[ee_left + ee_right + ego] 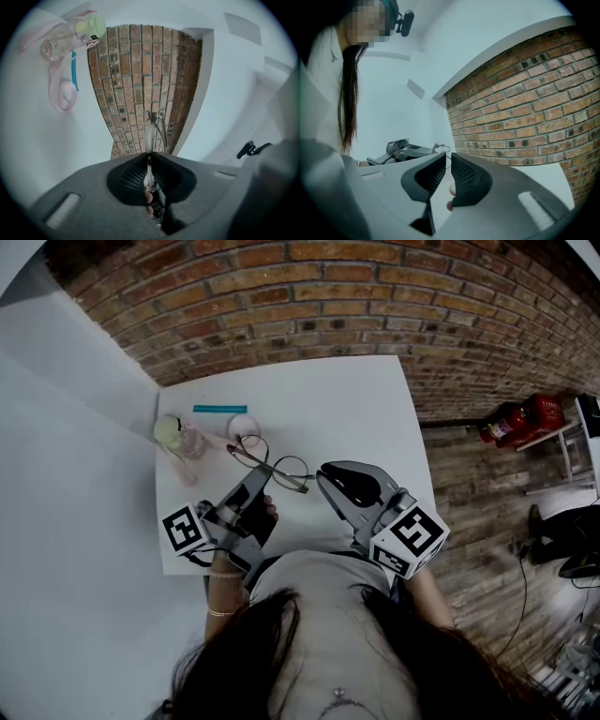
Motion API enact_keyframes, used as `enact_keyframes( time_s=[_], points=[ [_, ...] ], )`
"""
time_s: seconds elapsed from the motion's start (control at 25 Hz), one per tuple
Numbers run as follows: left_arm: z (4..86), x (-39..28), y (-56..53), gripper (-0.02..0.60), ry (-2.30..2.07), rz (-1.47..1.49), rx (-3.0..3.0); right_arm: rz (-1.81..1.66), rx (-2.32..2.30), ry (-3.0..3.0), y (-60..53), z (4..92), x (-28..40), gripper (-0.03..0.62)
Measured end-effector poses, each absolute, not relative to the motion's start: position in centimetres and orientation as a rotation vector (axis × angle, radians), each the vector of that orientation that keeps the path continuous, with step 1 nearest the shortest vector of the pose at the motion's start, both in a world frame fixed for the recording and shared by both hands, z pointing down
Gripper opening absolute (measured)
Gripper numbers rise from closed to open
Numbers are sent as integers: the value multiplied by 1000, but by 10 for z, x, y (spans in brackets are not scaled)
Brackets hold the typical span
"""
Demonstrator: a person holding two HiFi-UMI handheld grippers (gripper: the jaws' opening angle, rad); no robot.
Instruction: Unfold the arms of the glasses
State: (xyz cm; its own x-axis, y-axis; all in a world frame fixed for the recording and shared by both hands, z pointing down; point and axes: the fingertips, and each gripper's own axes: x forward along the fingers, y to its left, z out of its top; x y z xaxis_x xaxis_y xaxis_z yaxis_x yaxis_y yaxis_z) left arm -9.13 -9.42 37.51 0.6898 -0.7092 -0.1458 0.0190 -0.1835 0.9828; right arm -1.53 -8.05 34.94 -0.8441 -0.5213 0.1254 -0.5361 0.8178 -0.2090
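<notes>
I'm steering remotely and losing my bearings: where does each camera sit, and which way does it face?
Head view: on the person's head, steeply down onto the table, glasses and bottle; shows hair, left gripper, right gripper.
Left gripper view: on the left gripper, along jaws shut on the glasses, toward the brick wall; fingertips show behind them.
Right gripper view: on the right gripper, jaws slightly apart and empty, facing the left gripper; hair at left.
Shared: head and left gripper views both show the bottle.

White table, brick wall, wooden floor.
</notes>
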Motion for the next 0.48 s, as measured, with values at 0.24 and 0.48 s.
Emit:
enact_keyframes(
  time_s=[0.24,0.48],
  points=[
    [374,-91,-93,21,-550,-731,1632,379,761,-2971,-72,348,-21,61],
    [370,-92,-91,21,-503,-754,1622,422,670,-2988,-64,348,-26,61]
  ],
)
